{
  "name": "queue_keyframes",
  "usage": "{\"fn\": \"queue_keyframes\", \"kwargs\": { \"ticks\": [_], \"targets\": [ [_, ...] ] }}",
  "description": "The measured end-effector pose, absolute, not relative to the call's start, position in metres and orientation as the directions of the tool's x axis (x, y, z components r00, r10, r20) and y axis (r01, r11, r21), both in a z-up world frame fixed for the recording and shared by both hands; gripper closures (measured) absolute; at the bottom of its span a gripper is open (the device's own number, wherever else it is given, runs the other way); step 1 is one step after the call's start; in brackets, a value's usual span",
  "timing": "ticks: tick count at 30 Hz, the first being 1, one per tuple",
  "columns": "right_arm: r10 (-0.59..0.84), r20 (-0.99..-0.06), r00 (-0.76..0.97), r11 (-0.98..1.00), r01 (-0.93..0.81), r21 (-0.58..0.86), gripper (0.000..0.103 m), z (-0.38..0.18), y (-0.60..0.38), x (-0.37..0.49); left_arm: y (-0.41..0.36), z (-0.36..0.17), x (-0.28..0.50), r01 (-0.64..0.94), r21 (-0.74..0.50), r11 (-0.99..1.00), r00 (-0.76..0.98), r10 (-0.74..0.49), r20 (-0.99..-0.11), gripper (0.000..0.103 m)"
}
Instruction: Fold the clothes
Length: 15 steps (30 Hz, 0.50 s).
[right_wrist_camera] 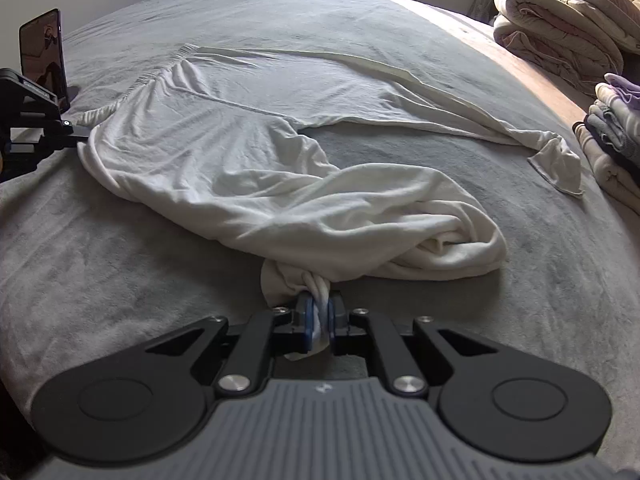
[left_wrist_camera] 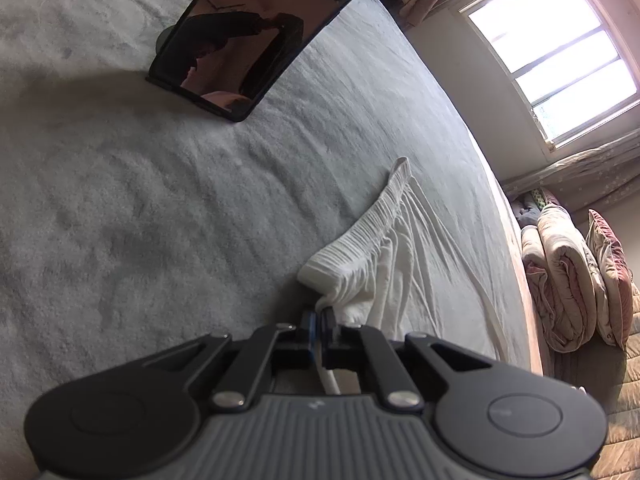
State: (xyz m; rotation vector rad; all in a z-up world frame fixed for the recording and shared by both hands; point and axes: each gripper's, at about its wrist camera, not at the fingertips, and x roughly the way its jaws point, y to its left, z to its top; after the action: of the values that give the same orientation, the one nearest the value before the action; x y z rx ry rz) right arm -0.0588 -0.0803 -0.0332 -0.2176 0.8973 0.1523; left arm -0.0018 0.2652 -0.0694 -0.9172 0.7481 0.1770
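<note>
Flanking white trousers (right_wrist_camera: 256,168): phone (right_wrist_camera: 42,54) (upright), quilts (right_wrist_camera: 560,28)

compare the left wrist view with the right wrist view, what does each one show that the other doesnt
Only the left wrist view shows the bright window and the left gripper pinching the white garment's ribbed waistband corner.

Only the right wrist view shows the whole white garment spread out, the folded clothes stack, and the right gripper clamping a bunched leg end.

Both show the grey bed cover, the dark phone on a stand and the rolled pinkish quilts.
</note>
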Motion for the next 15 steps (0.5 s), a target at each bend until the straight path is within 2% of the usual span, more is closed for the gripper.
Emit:
{"fn": "queue_keyframes", "kwargs": {
  "ticks": [6, 15],
  "targets": [
    [-0.152, -0.766, 0.624, 0.961, -0.086, -0.261, 0.096, -0.031, -0.138, -0.057, 0.263, -0.067, -0.004, -0.439, -0.643, 0.627, 0.738, -0.156, -0.656, 0.101],
    [-0.398, -0.739, 0.543, 0.914, 0.166, -0.37, 0.096, -0.03, -0.242, -0.029, 0.264, -0.067, -0.005, -0.442, -0.645, 0.624, 0.739, -0.154, -0.656, 0.101]
  ]
}}
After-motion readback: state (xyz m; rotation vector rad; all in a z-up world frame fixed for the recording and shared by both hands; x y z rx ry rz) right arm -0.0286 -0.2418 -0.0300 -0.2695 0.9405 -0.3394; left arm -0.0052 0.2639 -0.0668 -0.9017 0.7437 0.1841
